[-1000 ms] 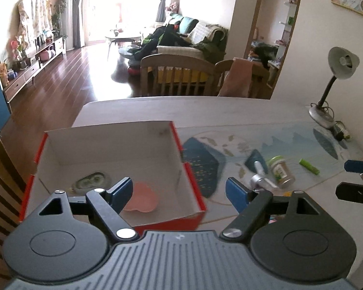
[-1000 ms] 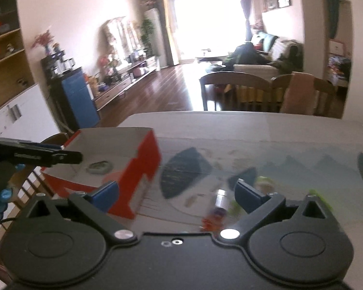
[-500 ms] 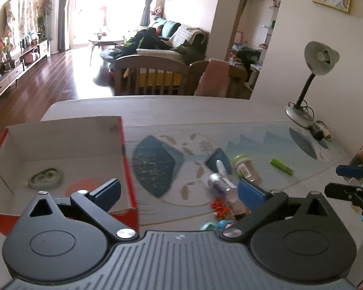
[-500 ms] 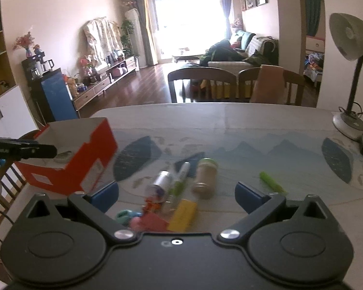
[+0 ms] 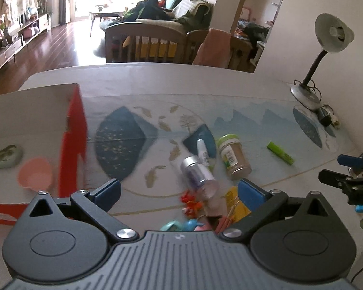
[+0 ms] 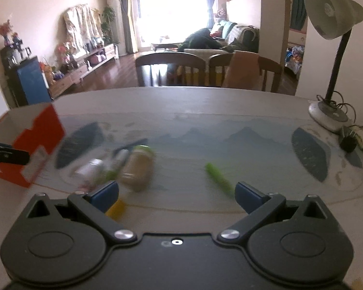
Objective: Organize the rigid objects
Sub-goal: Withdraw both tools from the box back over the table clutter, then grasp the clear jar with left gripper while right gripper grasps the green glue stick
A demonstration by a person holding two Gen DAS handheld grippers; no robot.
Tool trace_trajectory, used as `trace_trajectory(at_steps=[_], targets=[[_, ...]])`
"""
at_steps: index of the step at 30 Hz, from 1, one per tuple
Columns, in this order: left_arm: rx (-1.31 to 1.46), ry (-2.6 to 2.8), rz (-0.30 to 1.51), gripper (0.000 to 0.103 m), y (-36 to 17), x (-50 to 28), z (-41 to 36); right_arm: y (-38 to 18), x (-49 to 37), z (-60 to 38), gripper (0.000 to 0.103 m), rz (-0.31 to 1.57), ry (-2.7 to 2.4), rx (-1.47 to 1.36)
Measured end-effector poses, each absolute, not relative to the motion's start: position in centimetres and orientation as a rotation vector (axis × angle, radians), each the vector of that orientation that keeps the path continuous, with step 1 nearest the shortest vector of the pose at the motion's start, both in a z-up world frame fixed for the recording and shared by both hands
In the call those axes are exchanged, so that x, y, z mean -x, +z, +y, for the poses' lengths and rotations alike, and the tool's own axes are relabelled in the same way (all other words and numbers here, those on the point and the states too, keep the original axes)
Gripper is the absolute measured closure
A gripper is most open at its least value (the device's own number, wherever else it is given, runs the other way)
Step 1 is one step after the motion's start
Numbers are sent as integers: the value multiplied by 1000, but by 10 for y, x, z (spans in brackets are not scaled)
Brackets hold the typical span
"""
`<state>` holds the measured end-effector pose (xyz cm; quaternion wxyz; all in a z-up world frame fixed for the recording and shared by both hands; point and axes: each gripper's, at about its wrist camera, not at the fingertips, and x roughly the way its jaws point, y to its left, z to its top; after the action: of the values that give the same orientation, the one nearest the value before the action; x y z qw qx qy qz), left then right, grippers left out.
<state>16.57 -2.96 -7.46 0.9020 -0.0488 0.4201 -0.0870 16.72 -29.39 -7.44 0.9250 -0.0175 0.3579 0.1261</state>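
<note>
Left gripper [image 5: 179, 189]: I have its jaws spread wide, having just opened, over the clutter and pressing on nothing.
Right gripper [image 6: 176, 193]: jaws apart, empty.
Silver cylindrical metal tin [image 5: 199, 177]: on its side mid-table, long axis running toward the near edge.
Green-lidded brown spice jar [image 5: 232, 155]: just beside it, lid toward the far edge.
Red-and-white cardboard box [image 5: 72, 130]: at the table's left edge.
</note>
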Motion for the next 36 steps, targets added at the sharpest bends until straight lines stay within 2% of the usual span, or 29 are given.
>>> trace_trajectory(at_steps=[13, 20, 28, 30, 31, 33, 36], targets=[[66, -53, 1000, 0, -121, -227, -67, -132, -235, -315, 6, 841, 280, 147], [53, -25, 1105, 0, -145, -249, -78, -152, -260, -321, 14, 888, 291, 165], [183, 6, 1202, 1, -164, -270, -70, -163, -272, -320, 22, 907, 319, 175], [200, 9, 1205, 1, -165, -271, -68, -166, -274, -319, 32, 909, 324, 176], [204, 5, 1207, 1, -165, -272, -67, -167, -275, -319, 33, 911, 319, 179], [209, 0, 1207, 5, -165, -273, -67, -167, -278, -319, 38, 909, 320, 175], [233, -10, 1215, 18, -164, -274, -66, -165, -281, -319, 46, 910, 328, 156]])
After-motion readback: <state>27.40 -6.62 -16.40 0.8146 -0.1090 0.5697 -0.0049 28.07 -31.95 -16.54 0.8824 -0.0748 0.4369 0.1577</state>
